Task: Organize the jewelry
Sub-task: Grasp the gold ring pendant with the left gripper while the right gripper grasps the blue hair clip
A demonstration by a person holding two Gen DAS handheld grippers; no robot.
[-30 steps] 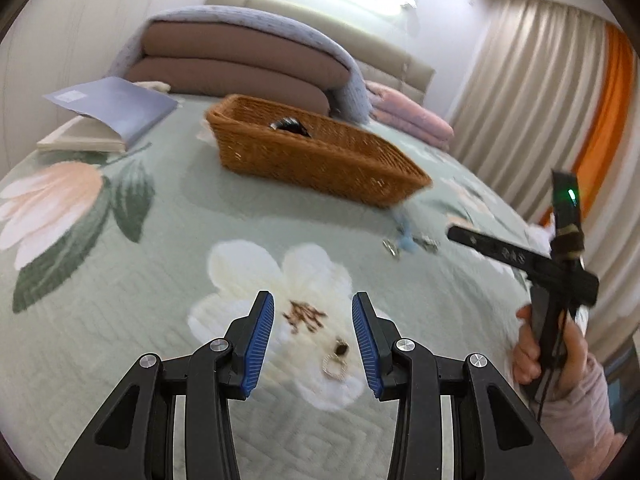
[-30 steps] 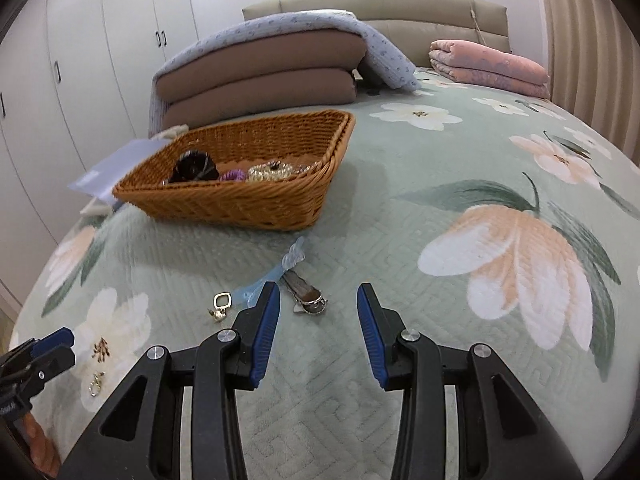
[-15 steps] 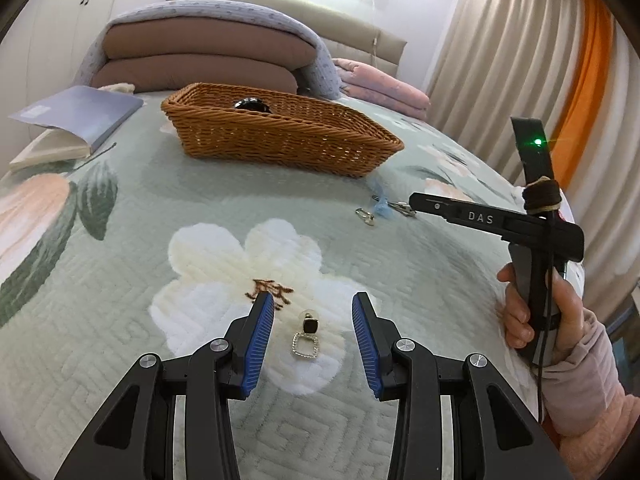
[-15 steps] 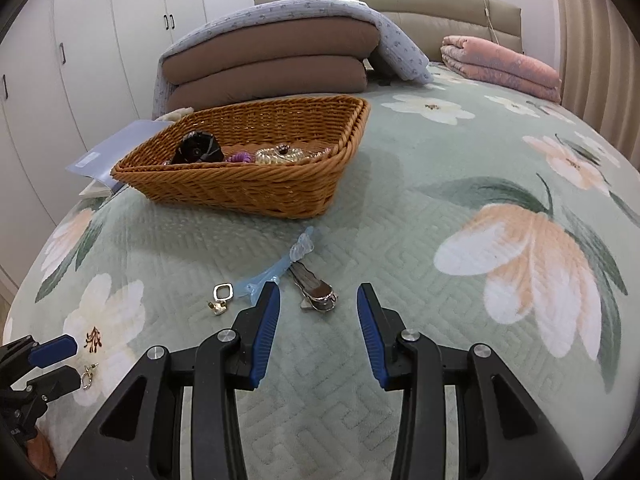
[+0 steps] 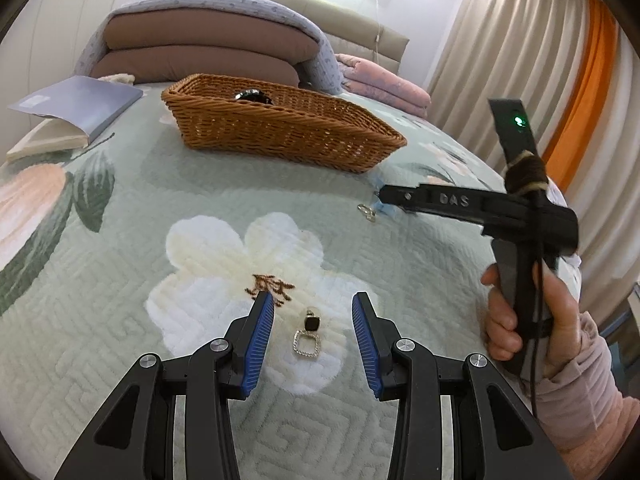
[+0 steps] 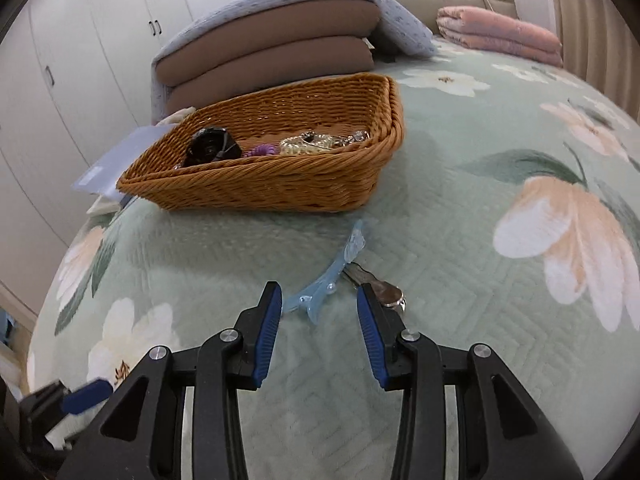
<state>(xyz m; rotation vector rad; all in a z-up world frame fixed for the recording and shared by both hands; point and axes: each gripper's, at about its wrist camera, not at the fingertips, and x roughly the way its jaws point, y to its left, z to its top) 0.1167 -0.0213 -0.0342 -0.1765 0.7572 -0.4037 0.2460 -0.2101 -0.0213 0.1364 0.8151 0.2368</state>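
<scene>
Where basket [image 6: 280, 184] sits, jewelry [image 6: 320, 142] inside

A home bedroom: quilted bed [image 5: 120, 264], headboard [image 5: 288, 4], wardrobes [image 6: 80, 40].

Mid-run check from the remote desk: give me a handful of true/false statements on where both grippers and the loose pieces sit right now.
1. The left gripper is open around the earring. True.
2. The earring is already in the wicker basket. False: it lies on the bedspread.
3. The right gripper is shut on the blue hair clip. False: open, holding nothing.
4. A silver clip lies beside the blue hair clip. True.
5. The basket holds nothing. False: several pieces lie inside.
</scene>
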